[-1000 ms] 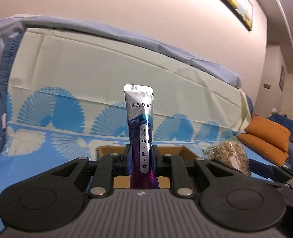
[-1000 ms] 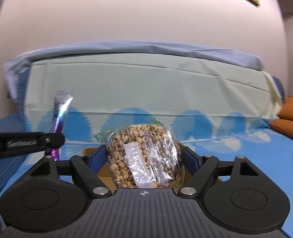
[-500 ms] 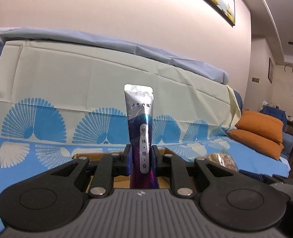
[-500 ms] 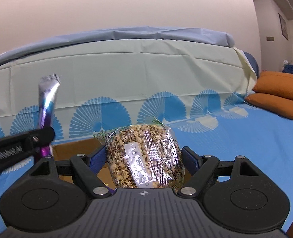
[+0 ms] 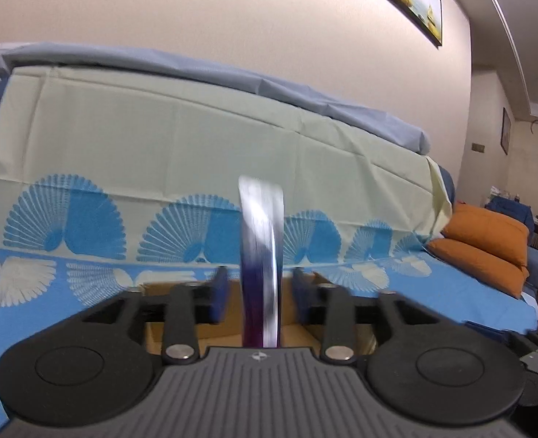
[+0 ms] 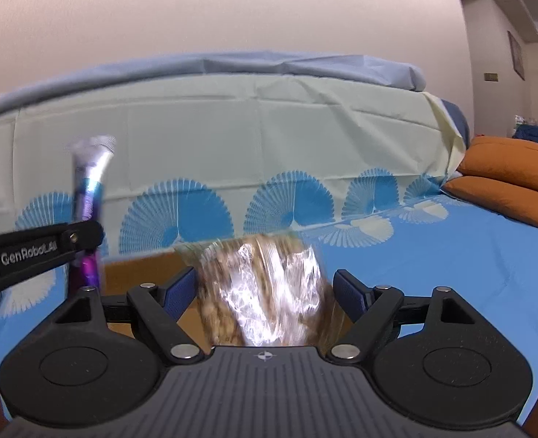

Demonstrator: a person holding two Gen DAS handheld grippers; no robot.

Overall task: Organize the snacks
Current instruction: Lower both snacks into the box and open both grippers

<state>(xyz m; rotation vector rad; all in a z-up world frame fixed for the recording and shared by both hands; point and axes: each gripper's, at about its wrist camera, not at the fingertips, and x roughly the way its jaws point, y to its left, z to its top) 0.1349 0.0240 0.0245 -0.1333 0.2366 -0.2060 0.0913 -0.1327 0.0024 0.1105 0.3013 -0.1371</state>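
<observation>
Now both grippers have spread: the left gripper no longer pinches the silver-purple sachet, and the right gripper has freed the cereal packet. Both snacks blur between parted jaws, apparently dropping into the cardboard box on the bed.

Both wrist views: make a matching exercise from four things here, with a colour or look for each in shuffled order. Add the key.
Things:
1. stick sachet
2. snack bag
3. cardboard box
4. cushions

Looks:
A. orange, stacked at the far right
B. plain brown
C. clear wrap, pale brown pieces inside
D. silver on top, purple below

Pairs: 1-D, 2-C, 3-B, 4-A
</observation>
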